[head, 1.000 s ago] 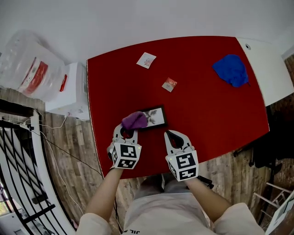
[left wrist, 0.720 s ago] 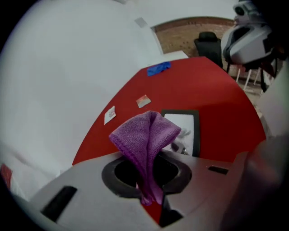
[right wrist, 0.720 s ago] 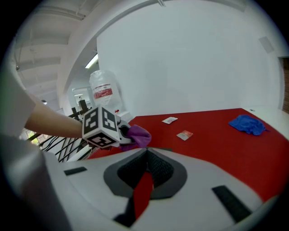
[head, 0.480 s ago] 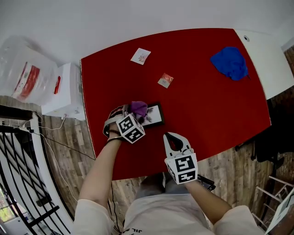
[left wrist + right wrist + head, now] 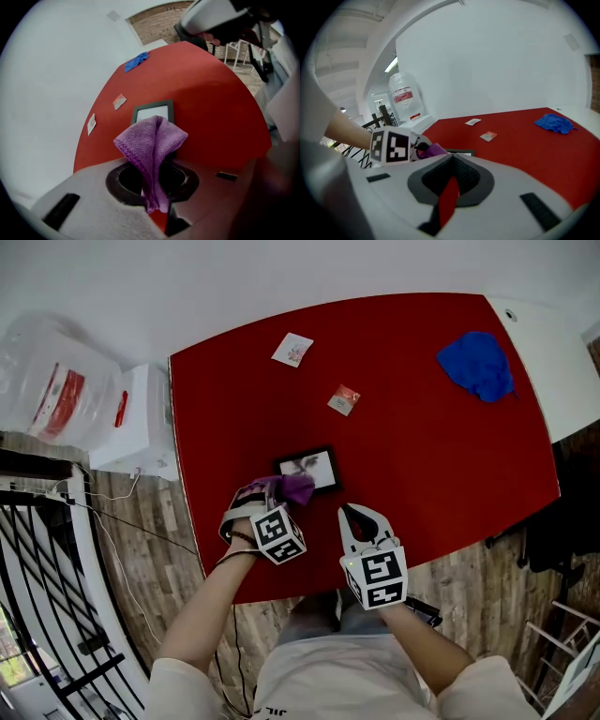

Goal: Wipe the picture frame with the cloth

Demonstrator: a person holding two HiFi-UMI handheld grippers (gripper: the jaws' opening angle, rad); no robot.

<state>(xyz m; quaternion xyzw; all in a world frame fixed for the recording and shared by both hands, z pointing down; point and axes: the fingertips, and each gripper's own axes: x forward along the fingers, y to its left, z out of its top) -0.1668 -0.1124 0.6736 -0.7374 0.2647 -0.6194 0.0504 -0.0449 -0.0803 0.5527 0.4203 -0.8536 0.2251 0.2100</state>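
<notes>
Cloth [image 5: 295,488], purple, pinched in left claw [image 5: 278,491], jaws closed tight on it. Bunch hangs at near-left corner of picture frame [image 5: 315,467]; contact unclear. Frame lies flat on red surface [image 5: 422,427]. Right claw [image 5: 356,515] empty, jaws drawn together, near frame's near-right corner, apart from it. Blue rag [image 5: 476,365] well away, far right.

L tongs [image 5: 277,493] clamped on cloth [image 5: 297,488], R tongs [image 5: 350,513] closed, empty

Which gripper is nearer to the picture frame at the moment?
Left. The left gripper, holding the purple cloth, is at the near corner of the picture frame; the right gripper sits apart.
</notes>
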